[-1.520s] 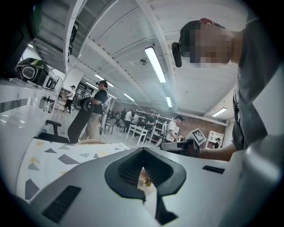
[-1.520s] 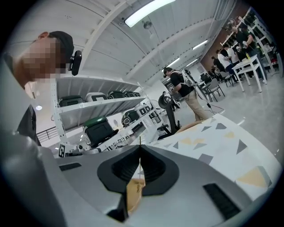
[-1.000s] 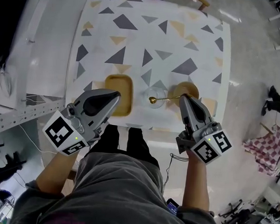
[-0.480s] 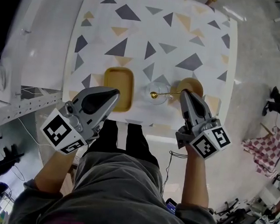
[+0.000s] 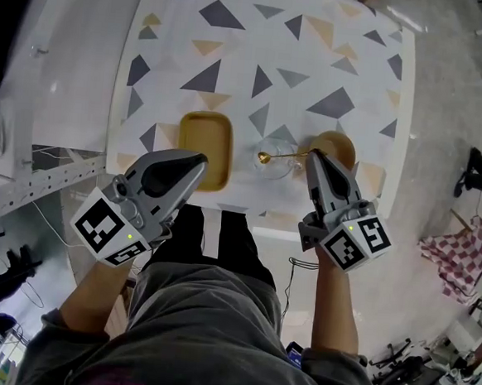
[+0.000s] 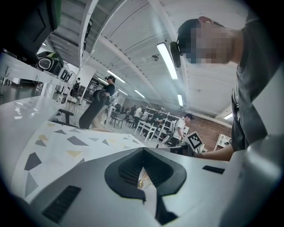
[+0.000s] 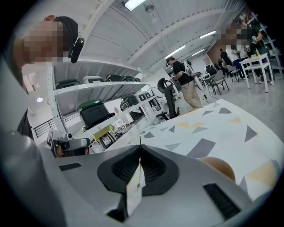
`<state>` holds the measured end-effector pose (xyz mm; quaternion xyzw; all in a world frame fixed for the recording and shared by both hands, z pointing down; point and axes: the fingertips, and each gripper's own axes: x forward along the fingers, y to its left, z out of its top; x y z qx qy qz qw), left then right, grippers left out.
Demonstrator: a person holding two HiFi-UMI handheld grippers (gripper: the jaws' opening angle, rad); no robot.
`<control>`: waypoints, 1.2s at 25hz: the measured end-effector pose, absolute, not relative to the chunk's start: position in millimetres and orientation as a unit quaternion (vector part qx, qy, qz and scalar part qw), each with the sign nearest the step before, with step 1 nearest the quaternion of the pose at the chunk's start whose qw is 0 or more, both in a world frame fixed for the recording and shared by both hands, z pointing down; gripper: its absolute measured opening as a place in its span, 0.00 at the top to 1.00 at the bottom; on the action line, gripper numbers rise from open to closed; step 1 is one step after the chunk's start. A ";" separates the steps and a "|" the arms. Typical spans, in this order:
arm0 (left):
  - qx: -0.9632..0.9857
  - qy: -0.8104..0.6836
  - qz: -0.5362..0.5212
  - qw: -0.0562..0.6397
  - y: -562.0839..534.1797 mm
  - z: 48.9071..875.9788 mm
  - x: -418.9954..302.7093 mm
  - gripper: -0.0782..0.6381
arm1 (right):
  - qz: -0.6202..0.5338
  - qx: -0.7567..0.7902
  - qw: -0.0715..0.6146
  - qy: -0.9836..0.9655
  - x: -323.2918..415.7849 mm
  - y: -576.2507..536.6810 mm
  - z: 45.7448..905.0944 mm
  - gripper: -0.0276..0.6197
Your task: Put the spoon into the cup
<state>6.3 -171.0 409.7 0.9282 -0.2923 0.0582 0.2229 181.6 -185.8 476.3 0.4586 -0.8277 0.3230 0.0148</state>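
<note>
The right gripper [image 5: 314,155] is clamped on the handle of the gold spoon [image 5: 281,157]. The spoon's bowl, at 9 o'clock, meets the faint, see-through glass cup [image 5: 269,172]; whether it is inside is unclear. The left gripper [image 5: 199,160], jaws together, covers a corner of the wooden tray [image 5: 204,135].

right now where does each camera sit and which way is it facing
Head view: on the person's head, facing steeply down at the table; both forearms, lap, left gripper and right gripper show.
Left gripper view: on the left gripper, facing along its shut jaws across the table; the person's torso shows at right.
Right gripper view: on the right gripper, facing along jaws shut on the spoon; torso at left.
Shared: head and right gripper views both show the spoon and the round wooden coaster.
</note>
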 end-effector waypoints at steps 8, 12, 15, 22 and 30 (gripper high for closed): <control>0.928 -0.289 0.061 0.228 -172.5 413.5 7.0 0.87 | 0.310 0.463 0.035 -0.830 173.5 -185.8 487.9 0.92; 0.928 -0.289 0.062 0.228 -174.0 412.8 6.9 0.87 | 0.303 0.465 0.043 -0.831 169.8 -184.5 492.9 0.92; 0.928 -0.287 0.063 0.229 -173.7 412.2 8.2 0.87 | 0.297 0.467 0.048 -0.832 170.5 -184.1 493.7 0.92; 0.929 -0.285 0.063 0.226 -174.2 408.8 8.5 0.87 | 0.300 0.476 0.047 -0.825 172.6 -185.2 495.6 0.92; 0.932 -0.280 0.064 0.221 -173.6 401.4 10.4 0.87 | 0.314 0.485 0.054 -0.814 176.0 -184.3 501.6 0.92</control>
